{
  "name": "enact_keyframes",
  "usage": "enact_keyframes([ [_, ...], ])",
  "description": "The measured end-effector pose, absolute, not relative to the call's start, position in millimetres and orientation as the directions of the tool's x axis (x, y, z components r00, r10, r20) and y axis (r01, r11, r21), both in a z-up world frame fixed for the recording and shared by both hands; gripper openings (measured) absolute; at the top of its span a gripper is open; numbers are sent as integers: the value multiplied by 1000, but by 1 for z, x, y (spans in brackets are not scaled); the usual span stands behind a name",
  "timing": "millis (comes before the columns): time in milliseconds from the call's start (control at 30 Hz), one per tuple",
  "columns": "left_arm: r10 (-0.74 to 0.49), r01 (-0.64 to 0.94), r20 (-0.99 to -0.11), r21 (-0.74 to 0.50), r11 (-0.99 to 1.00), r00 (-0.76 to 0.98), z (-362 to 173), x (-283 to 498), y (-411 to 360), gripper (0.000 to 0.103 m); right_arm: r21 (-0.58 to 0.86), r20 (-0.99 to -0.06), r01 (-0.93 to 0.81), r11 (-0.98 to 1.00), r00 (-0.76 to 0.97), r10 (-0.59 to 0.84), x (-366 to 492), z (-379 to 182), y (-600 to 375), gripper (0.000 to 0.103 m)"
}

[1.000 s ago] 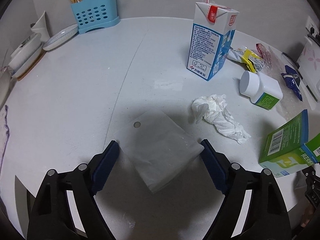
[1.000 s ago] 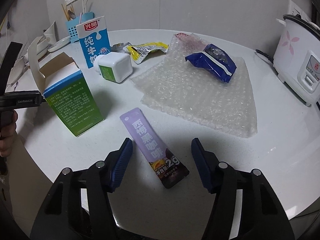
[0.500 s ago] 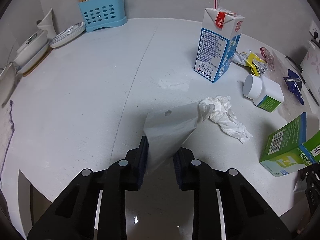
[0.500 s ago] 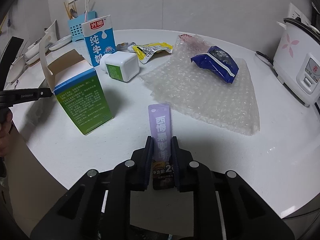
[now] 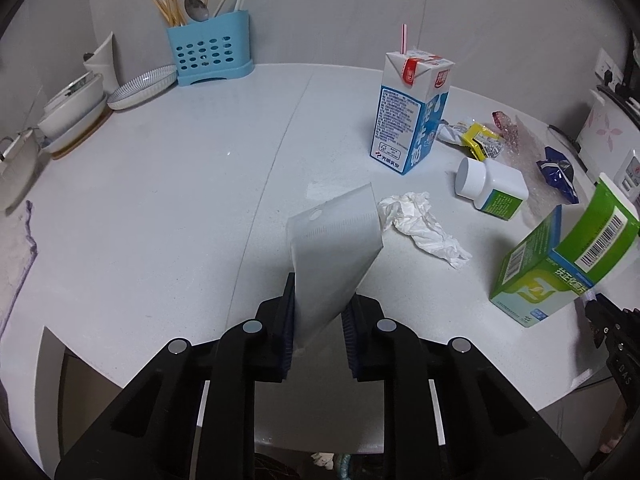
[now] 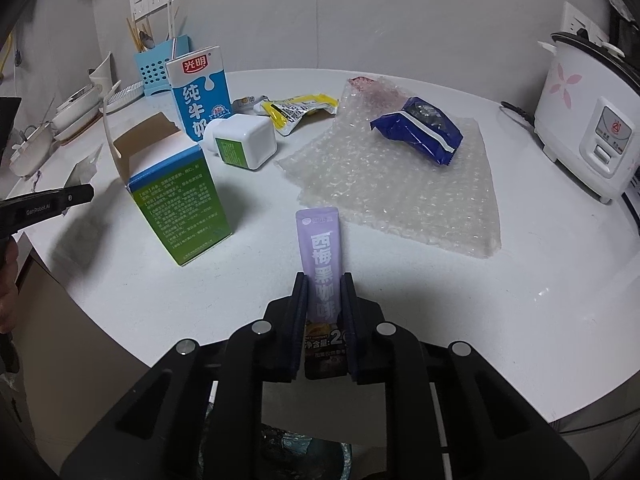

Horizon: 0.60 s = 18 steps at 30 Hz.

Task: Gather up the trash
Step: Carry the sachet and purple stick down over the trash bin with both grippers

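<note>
A white round table [image 5: 168,200] carries most of the litter. In the left wrist view a blue and white milk carton [image 5: 412,112] with a straw stands upright toward the back, a crumpled white tissue [image 5: 420,224] lies just in front of it, and a white bottle [image 5: 494,188] lies on its side to the right. A green box [image 5: 560,264] with its flap open stands at the right edge of that view. At the back left a blue utensil holder [image 5: 210,56] stands by the wall, with stacked dishes [image 5: 76,112] beside it.

In the right wrist view a sheet of bubble wrap [image 6: 404,184] spreads over the middle of the table with a dark blue snack bag [image 6: 420,130] lying on it, a yellow wrapper [image 6: 300,110] sits behind the bottle, and a white rice cooker [image 6: 588,120] stands at the far right.

The left gripper [image 5: 319,312] has a frosted clear plastic pouch [image 5: 334,252] clamped between its blue pads, and its jaws are closing a little further on it. The pouch sticks up and forward from the fingers, lifted off the table, its top edge near the tissue.

The right gripper [image 6: 324,312] is closed tight on a purple coffee sachet [image 6: 320,256], which stands between the pads with its upper end pointing toward the bubble wrap and its dark lower end hanging below the fingers. The green box stands near on its left
</note>
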<state>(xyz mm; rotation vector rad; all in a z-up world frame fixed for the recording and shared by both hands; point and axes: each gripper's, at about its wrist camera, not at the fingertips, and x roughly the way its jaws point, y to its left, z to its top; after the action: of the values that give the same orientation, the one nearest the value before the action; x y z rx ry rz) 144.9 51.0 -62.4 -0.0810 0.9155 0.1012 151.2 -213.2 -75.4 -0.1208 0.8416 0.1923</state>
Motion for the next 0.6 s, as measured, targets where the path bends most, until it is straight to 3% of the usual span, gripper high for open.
enact_keyframes([
  [600,-43,-41,-709,-101,994,704,-36,35,22,19,-17,-692,-222,975,707,149,77,-50,-217,16],
])
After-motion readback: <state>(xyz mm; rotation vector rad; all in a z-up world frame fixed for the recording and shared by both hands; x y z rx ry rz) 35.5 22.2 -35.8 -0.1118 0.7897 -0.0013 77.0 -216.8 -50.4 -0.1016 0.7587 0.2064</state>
